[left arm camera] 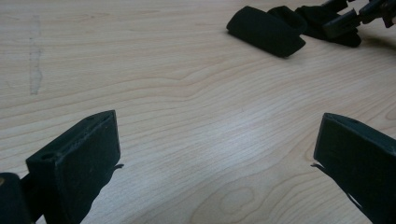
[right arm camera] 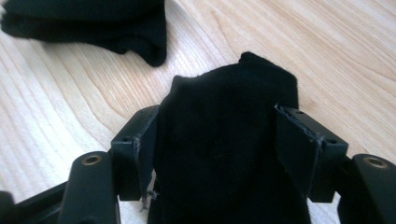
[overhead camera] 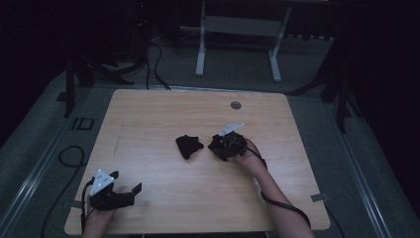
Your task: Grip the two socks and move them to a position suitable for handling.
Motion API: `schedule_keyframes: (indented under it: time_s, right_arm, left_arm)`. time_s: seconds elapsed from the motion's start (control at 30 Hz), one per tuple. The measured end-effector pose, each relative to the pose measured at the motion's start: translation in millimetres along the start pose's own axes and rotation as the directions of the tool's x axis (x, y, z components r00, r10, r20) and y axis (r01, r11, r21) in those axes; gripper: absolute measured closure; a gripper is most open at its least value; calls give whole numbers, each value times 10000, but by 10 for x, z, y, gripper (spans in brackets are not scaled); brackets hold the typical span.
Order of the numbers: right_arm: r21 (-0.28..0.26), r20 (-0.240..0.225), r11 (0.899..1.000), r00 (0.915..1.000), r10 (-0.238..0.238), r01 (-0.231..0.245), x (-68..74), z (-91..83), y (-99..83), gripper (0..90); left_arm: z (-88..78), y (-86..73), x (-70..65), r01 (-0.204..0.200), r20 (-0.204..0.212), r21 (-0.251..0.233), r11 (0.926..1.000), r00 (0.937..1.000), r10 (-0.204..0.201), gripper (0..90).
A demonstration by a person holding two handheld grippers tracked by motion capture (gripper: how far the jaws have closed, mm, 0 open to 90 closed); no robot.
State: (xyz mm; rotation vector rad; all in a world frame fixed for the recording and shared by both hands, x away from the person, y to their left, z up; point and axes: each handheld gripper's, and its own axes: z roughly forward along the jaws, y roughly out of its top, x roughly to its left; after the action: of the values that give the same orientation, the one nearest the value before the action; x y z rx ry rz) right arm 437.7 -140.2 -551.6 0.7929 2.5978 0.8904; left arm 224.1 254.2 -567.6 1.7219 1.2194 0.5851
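Right gripper clamps black fabric sock; second black sock lies just left. Left gripper open, far.

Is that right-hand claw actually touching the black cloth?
Touching: in the right gripper view, the black cloth fills the gap of the right gripper, pressing against both jaws.

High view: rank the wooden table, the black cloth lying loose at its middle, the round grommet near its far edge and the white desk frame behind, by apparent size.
1. wooden table
2. white desk frame, though it stands farther off, so its true size is unsure
3. black cloth
4. round grommet
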Motion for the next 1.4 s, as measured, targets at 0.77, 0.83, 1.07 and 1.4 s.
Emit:
schedule_keyframes:
  time_s: [0.77,0.83,1.07,1.4]
  right_arm:
    - [-627,463,9978,9987,-191,220,365,-423,-83,729]
    - [-696,465,9971,9985,-271,303,402,-459,-97,729]
    - [-1093,-308,9923,9976,-626,589,762,-862,-274,726]
    - [-932,-103,9912,9954,-953,939,1101,-845,-529,698]
  left_arm:
    - [92,50,-251,-316,648,151,9994,9974,305,8]
    - [106,66,-301,-279,808,72,9996,9964,272,8]
    - [156,102,-391,-254,1115,-18,9997,9934,254,9]
    - [263,116,-599,-906,1794,267,9955,9802,844,50]
